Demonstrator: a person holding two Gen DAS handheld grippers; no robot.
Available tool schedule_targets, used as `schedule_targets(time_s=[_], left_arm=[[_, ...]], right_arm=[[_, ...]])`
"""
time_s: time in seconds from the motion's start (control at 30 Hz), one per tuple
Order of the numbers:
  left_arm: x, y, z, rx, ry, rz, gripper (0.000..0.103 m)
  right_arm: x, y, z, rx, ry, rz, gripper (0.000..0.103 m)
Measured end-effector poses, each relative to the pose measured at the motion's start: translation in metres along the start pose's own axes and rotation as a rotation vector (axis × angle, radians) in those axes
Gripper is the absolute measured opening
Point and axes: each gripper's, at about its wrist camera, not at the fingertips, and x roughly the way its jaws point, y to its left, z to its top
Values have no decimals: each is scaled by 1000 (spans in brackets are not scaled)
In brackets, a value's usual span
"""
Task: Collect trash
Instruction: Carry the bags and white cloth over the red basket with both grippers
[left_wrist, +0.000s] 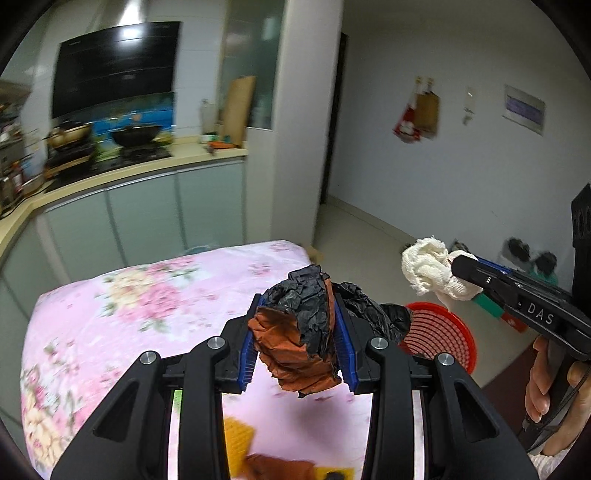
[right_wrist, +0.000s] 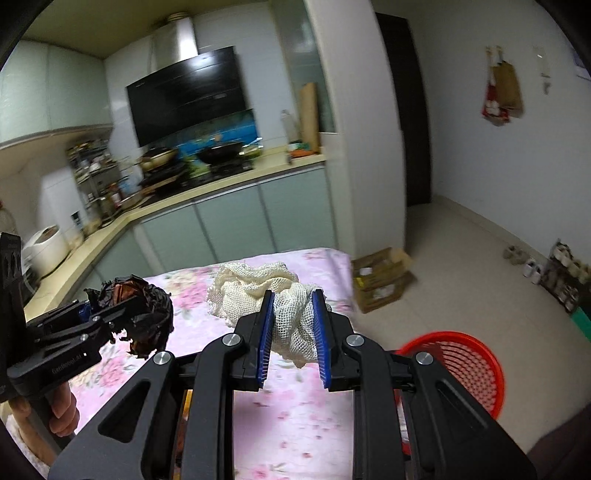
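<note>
Two grippers are up in the air above a table with a pink flowery cloth (left_wrist: 110, 295), and each one has a bit of trash in it.

On the left side is the left gripper (left_wrist: 297, 341). Its blue pads are squeezed tight on a crumpled wad of black and orange-brown paper (left_wrist: 295, 332). The wad sticks out past the tips and also hangs down a little under the pads. In the right wrist view this same gripper (right_wrist: 107, 312) shows at the left edge, with a hand (right_wrist: 64, 410) wrapped around its handle.

Under the left gripper, on the flowery cloth, lie a flat yellow piece (left_wrist: 240, 432) and another orange-brown scrap (left_wrist: 280, 467). They are blurry.

Next comes the right gripper (right_wrist: 293, 332). Its blue pads are pressed on a scrunched ball of cream-white netted cloth (right_wrist: 291, 321). The cloth bulges out past the tips, up and to the left. In the left wrist view the right gripper (left_wrist: 458, 267) comes in from the right, and a hand (left_wrist: 554, 398) grips its handle.

Furthest right, on the pale floor beside the table, sits a round red plastic basket with slots (right_wrist: 465, 373). Both wads are up in the air, not in the basket.
</note>
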Motion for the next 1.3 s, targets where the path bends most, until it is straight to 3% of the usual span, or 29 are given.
schedule_targets(time_s=[0.23,0.73,1.3], left_arm=[[36,-34,10,28,50,-100,34],[109,-104,18,122,197,-233,34],[206,-177,-9,222,424,-288,35]], right_arm=[[-9,-40,-3,71,-14,-94,20],[-13,-118,-20,212,15,-258,20],[12,-177,-47,362,111,-351,20]])
